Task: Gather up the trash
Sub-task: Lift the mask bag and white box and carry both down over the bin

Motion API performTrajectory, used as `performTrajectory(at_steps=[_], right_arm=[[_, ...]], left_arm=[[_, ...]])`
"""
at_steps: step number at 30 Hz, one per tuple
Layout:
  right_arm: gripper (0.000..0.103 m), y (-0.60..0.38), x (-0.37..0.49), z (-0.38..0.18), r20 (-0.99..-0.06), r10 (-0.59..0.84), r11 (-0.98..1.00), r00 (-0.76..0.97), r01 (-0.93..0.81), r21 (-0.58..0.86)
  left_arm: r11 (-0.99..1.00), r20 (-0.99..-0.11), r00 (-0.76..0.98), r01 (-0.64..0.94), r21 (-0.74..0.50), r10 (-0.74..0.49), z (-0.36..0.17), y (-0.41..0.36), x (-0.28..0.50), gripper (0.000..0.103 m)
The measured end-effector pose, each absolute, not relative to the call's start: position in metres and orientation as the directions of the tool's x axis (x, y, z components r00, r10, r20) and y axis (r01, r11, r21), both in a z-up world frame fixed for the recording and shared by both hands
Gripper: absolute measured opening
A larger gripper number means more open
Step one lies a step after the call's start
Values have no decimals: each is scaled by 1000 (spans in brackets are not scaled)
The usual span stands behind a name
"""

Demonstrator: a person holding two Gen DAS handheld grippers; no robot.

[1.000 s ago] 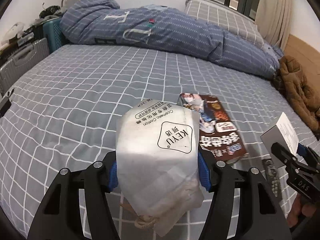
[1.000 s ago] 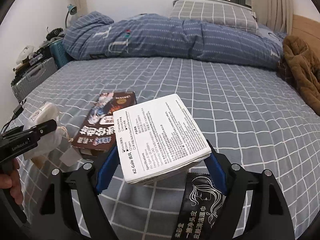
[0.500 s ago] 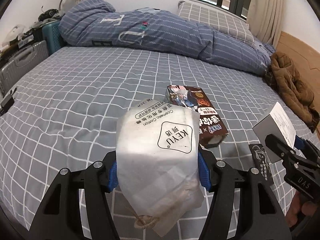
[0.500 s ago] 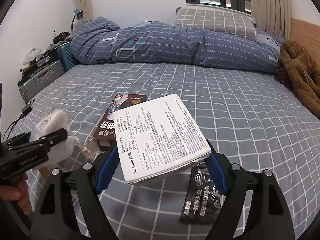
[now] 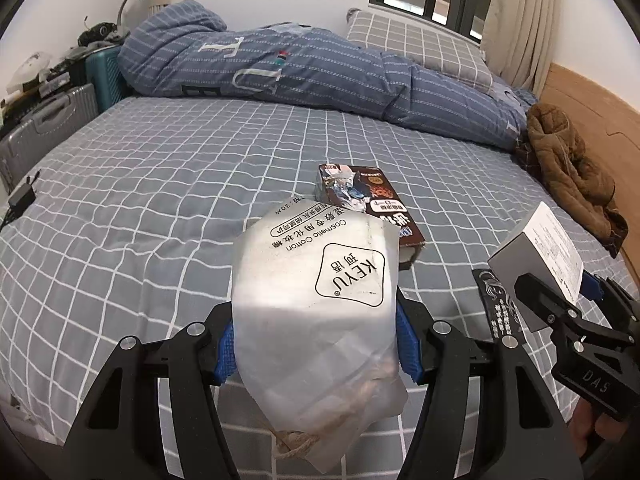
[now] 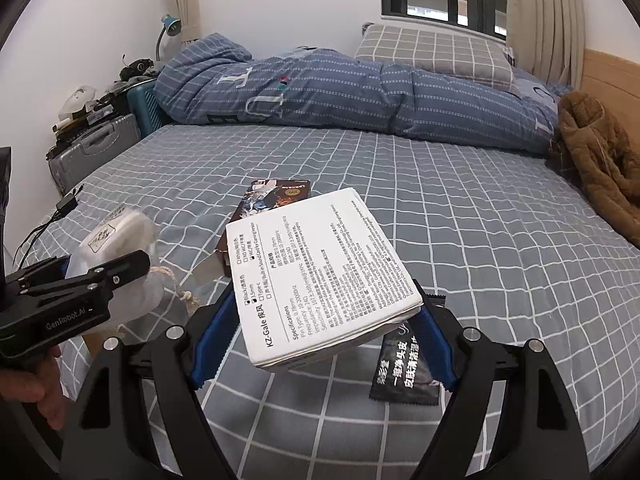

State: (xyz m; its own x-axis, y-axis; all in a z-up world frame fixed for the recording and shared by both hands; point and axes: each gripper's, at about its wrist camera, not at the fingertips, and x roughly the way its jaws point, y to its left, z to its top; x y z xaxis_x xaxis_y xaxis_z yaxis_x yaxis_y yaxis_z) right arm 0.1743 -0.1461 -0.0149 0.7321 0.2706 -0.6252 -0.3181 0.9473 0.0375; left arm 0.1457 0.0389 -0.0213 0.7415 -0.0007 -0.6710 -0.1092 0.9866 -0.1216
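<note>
The bed (image 5: 168, 184) under its grey checked sheet carries two pieces of trash not yet collected: a dark brown printed carton (image 5: 370, 204) near the middle, long axis running away from the foot edge, and a flat black sachet (image 6: 404, 372) nearer that edge. The right tongs (image 6: 320, 320) pinch a white printed cardboard box (image 6: 316, 268); the left tongs (image 5: 316, 344) pinch a translucent cotton-pad bag (image 5: 320, 300). The sachet lies just below the right tongs, the nearer pair, though both pairs are full
</note>
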Motion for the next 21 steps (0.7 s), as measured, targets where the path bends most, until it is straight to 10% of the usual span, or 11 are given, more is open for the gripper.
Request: performTrajectory(at_steps=[21], right_arm=[[77, -162, 110, -6, -614, 281, 949, 738, -309, 62]], left_arm=[[986, -682, 731, -114, -119, 2, -24, 31, 80, 60]])
